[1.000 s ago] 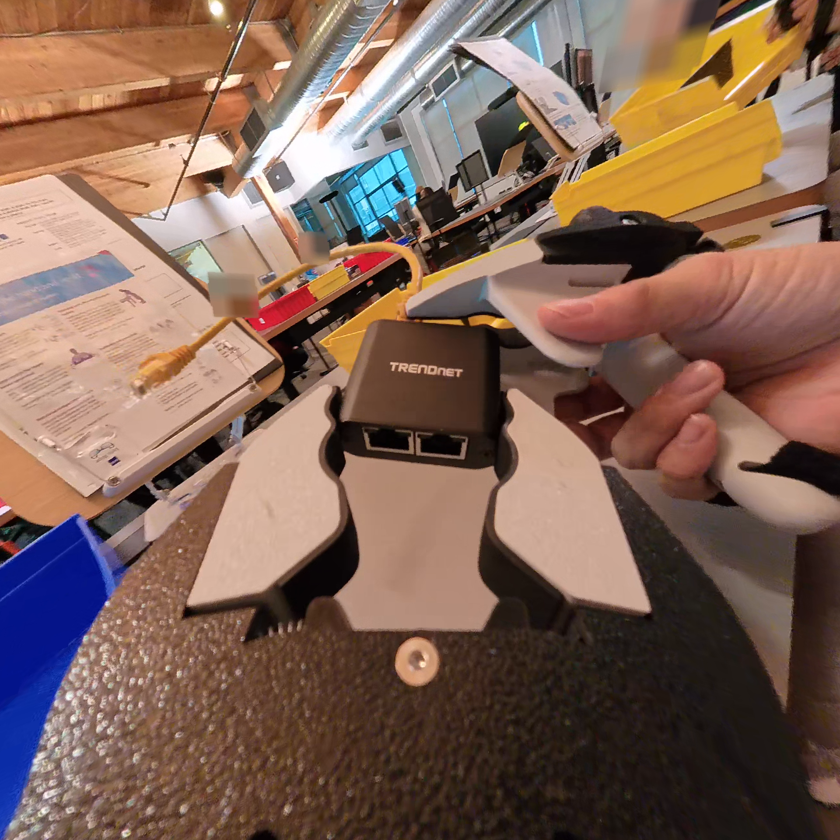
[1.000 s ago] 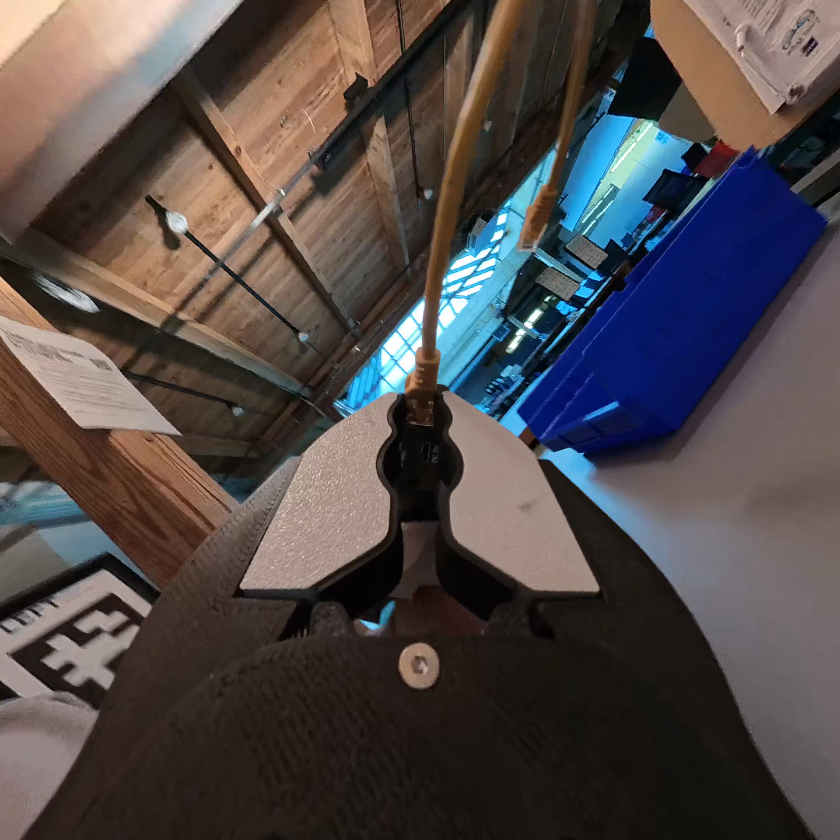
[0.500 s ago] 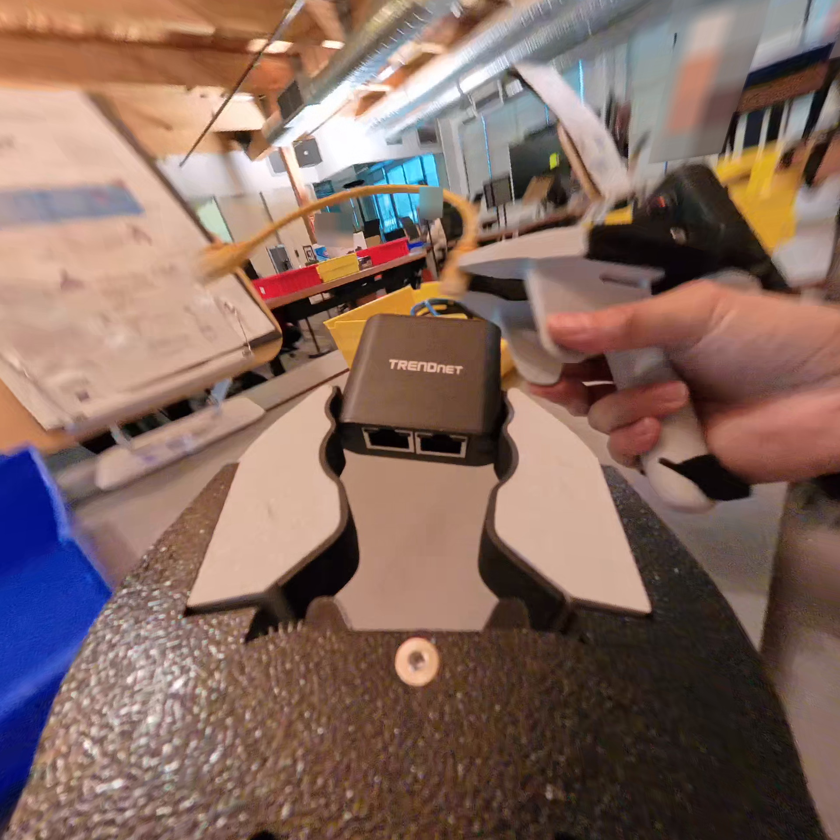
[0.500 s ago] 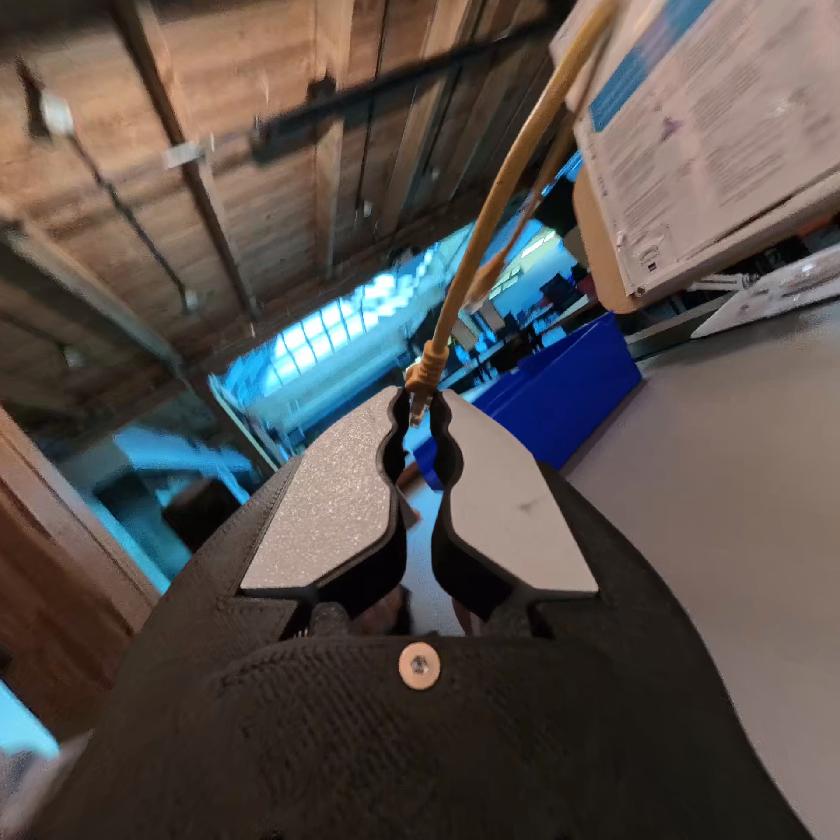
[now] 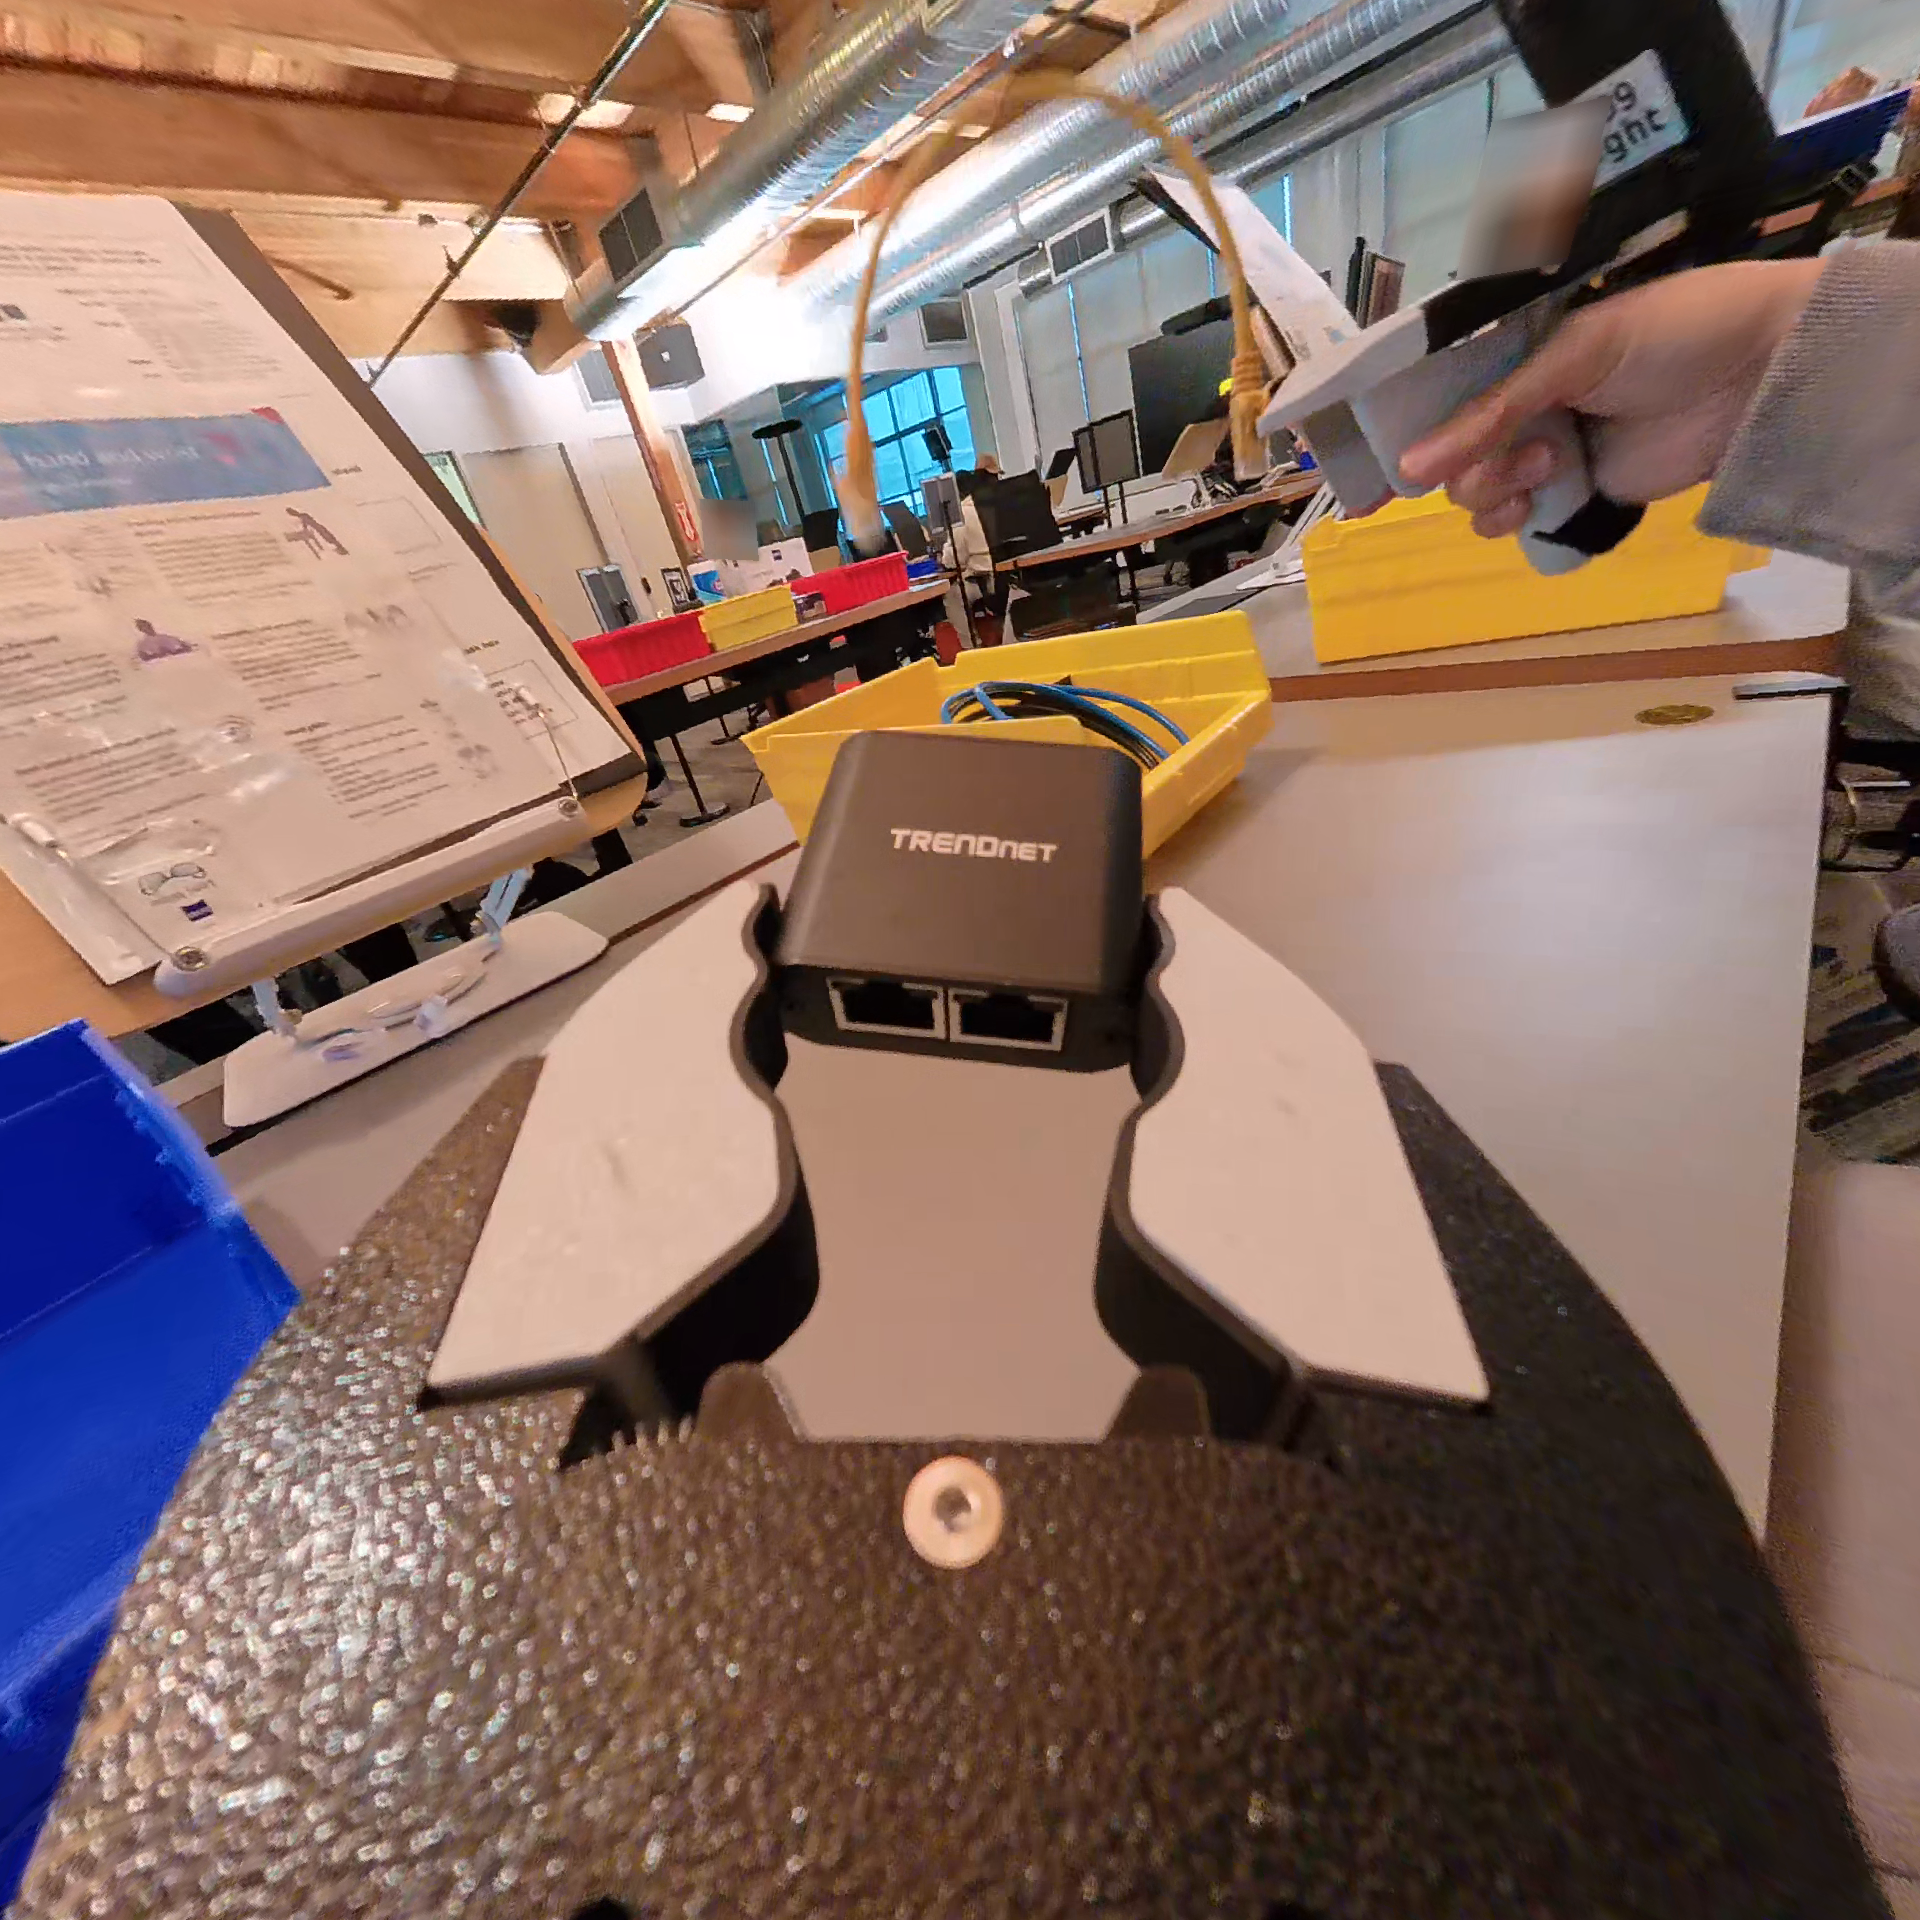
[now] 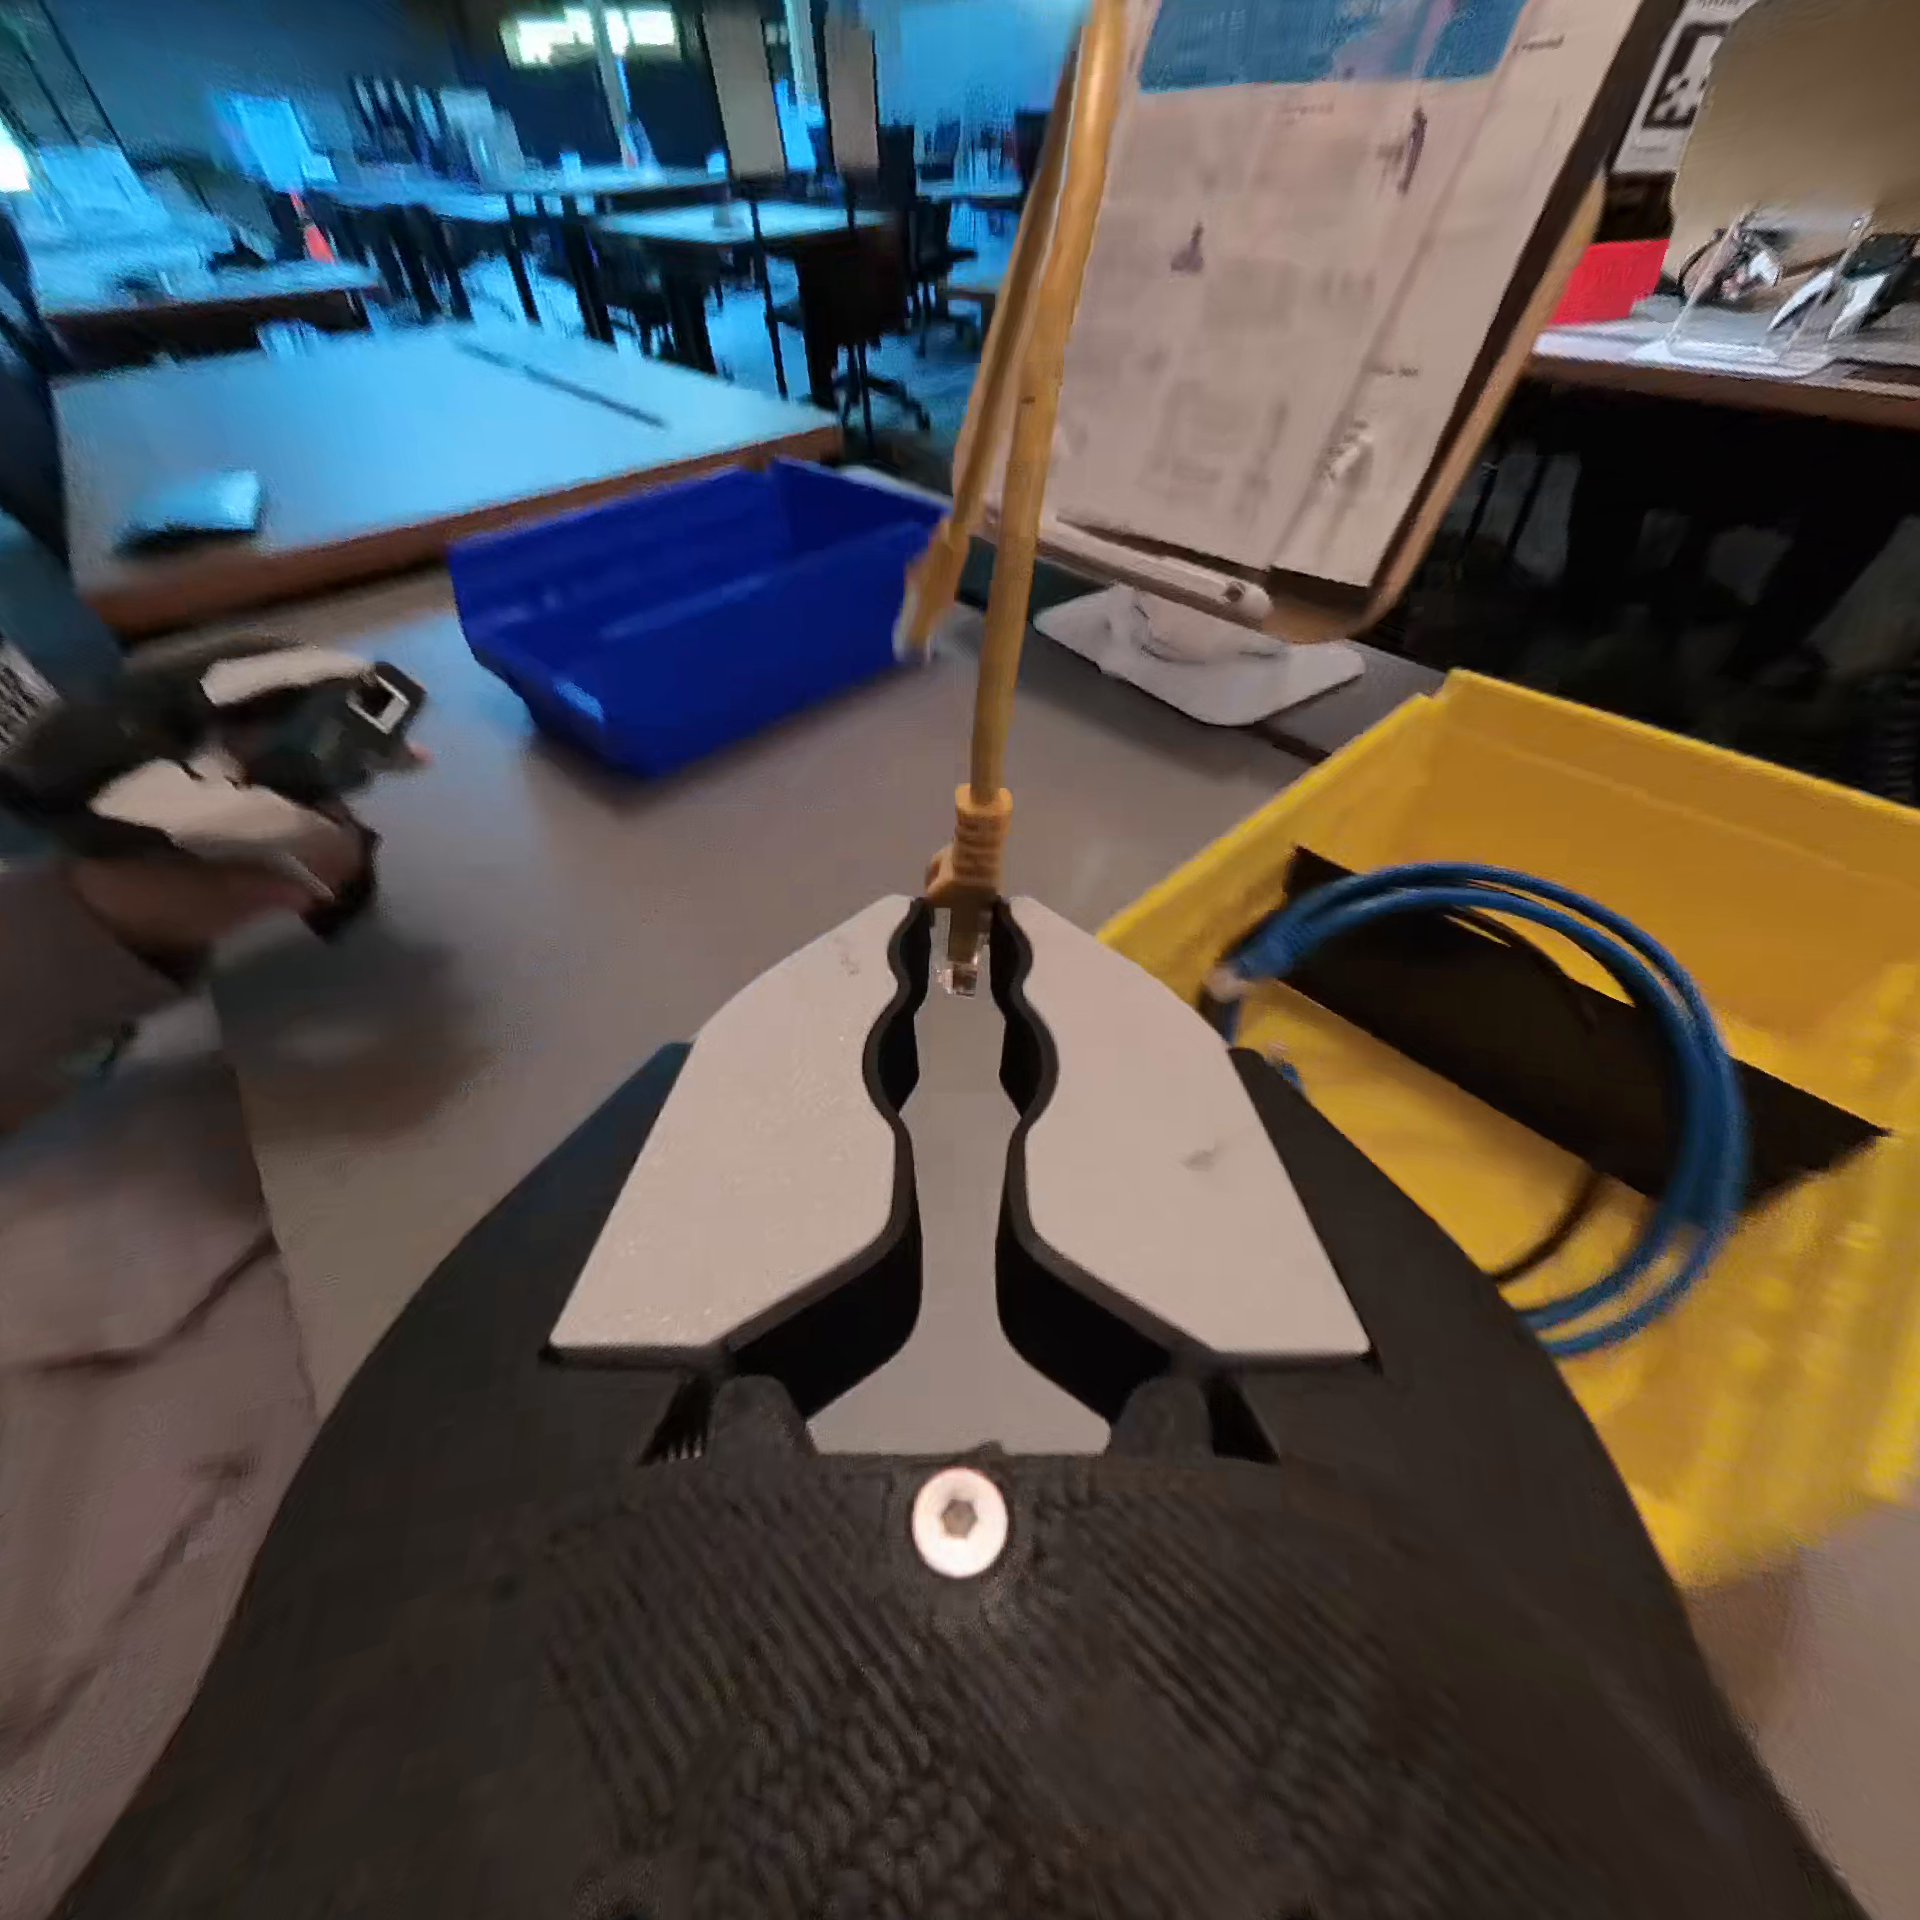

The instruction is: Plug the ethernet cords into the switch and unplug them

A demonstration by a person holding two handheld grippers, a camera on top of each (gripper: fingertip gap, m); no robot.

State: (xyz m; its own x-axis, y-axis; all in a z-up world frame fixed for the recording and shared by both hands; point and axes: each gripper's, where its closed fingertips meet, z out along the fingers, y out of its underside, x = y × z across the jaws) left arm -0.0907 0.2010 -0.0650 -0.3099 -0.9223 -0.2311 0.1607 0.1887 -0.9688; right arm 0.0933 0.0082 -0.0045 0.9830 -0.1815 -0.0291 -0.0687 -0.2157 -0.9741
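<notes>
1. Left gripper: the black switch is clamped between the tips of its grey fingers, held above the table; both ports face the camera and are seen empty.
2. Right gripper: jaws nearly closed, with the clear plug of the yellow ethernet cord pinched at the fingertips; the cord is seen rising straight away from the tips.
3. In the left wrist view the right gripper is shown high at upper right, well apart from the switch, the cord arched overhead and its free plug hung loose at the left.
4. Left gripper is seen blurred at the left of the right wrist view, probably with the switch in it.
5. A blue ethernet cord is coiled in the yellow bin, just past the switch.
6. A blue bin is placed farther back on the table.
7. A document stand is set behind it.
</notes>
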